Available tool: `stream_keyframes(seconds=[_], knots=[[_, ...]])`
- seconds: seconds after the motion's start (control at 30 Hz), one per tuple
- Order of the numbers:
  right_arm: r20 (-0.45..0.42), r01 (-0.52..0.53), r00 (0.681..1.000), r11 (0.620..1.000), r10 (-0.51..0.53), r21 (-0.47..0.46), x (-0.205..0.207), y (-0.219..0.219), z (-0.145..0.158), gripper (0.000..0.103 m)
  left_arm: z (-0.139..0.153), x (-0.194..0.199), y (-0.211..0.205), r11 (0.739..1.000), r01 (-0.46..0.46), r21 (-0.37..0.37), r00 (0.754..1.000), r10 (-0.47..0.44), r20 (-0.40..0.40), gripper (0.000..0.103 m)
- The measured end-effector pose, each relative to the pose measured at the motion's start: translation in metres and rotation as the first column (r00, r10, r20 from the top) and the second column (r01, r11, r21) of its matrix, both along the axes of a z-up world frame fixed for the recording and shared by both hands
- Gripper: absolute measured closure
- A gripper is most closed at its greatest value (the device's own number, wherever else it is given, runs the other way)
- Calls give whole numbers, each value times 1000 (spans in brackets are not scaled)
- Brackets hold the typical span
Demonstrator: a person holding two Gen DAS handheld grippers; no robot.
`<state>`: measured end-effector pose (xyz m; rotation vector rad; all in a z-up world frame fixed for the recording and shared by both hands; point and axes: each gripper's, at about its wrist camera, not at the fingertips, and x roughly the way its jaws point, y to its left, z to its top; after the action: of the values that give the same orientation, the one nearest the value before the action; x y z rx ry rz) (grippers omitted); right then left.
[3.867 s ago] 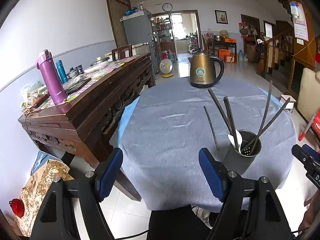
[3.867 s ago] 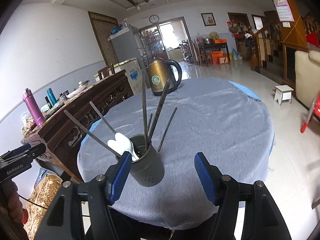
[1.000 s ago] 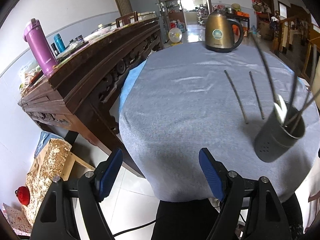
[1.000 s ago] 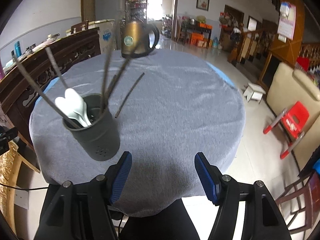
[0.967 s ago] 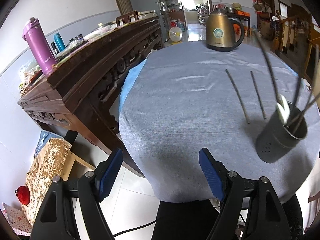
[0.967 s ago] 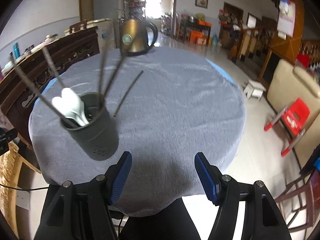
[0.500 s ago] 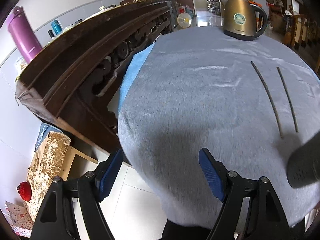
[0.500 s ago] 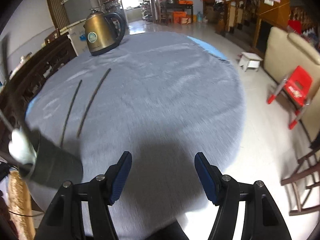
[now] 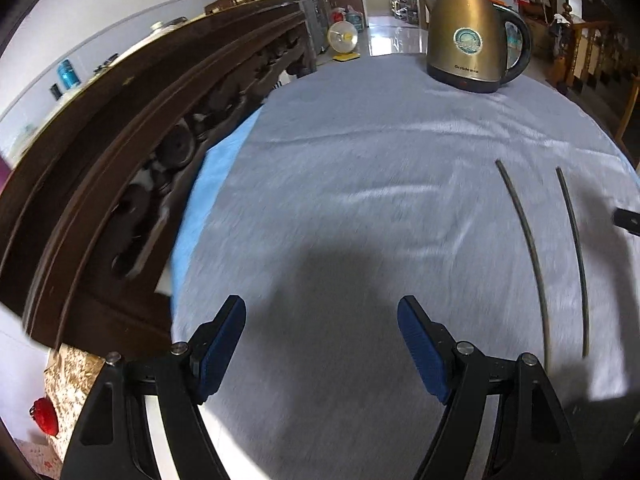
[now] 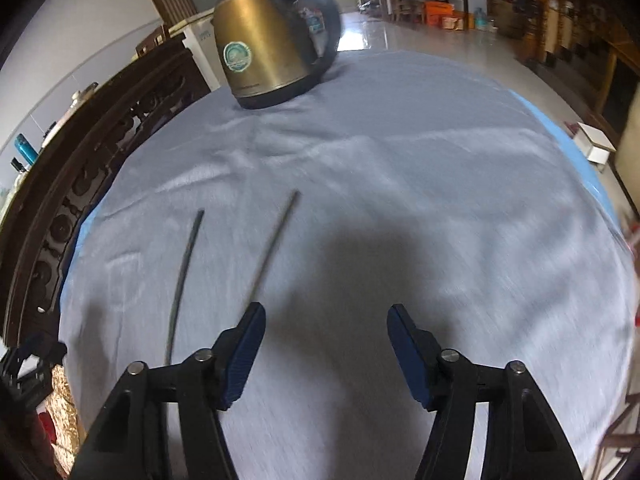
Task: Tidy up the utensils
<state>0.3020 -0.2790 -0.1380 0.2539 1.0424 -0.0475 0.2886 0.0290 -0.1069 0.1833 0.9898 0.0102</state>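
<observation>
A gold kettle (image 9: 472,32) is sitting at the far side of the tabletop (image 9: 360,152), on a grey cloth. A dark wooden cabinet (image 9: 132,120) is standing beside it. A small fan (image 9: 342,38), maybe, is standing on the floor.

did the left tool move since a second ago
Yes. The left tool has pushed forward and lower over the table: the kettle and two chopsticks loom nearer, and the utensil cup has left its view.
</observation>
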Motion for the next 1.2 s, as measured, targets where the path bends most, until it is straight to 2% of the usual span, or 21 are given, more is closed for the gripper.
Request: stream_keyframes(seconds=[0.1,0.17,0.3,0.4,0.47,0.53,0.6,0.63,0.67,0.8,1.0,1.03,1.07,1.13,1.2], knots=[[-39,0,999,1000,0,14,37,9,-5,44,-1,23,-4,1000,0,-16,1000,0,-19,24],[-75,12,997,1000,-12,6,60,12,-12,53,-2,37,-7,1000,-4,-25,999,3,-34,24],[-154,49,987,998,-52,-25,92,18,-27,62,0,66,-14,996,0,-85,998,-6,-66,24],[-170,67,982,994,-82,-90,99,25,-30,70,7,81,-26,993,28,-117,998,-34,-55,24],[-161,66,983,992,-84,-110,98,30,-31,84,9,90,-39,987,60,-147,996,-70,-60,24],[-147,53,986,987,-76,-150,97,35,-32,91,9,96,-53,983,85,-163,993,-97,-66,24],[-126,38,990,987,-57,-154,92,36,-32,92,4,103,-71,980,112,-163,989,-126,-75,32],[-114,30,992,989,-48,-148,89,34,-33,93,1,107,-80,979,122,-165,987,-137,-88,42],[-105,26,994,990,-41,-140,85,32,-33,94,-3,110,-89,976,130,-173,982,-151,-110,49],[-81,10,997,993,-20,-120,70,21,-32,95,-18,125,-118,963,145,-228,967,-187,-174,49],[-64,-40,997,994,34,-105,55,8,-27,95,-36,144,-149,956,132,-262,953,-195,-230,49],[-61,-43,997,995,37,-92,52,4,-26,95,-40,146,-153,955,129,-266,951,-195,-240,51],[-58,-45,997,996,41,-74,50,1,-26,95,-45,148,-157,955,128,-269,947,-198,-251,59],[-54,-45,998,998,43,-48,53,-4,-29,96,-48,148,-162,956,138,-259,950,-202,-237,62],[-42,-41,998,999,41,-7,49,-9,-30,96,-50,149,-166,955,146,-257,949,-209,-235,75]])
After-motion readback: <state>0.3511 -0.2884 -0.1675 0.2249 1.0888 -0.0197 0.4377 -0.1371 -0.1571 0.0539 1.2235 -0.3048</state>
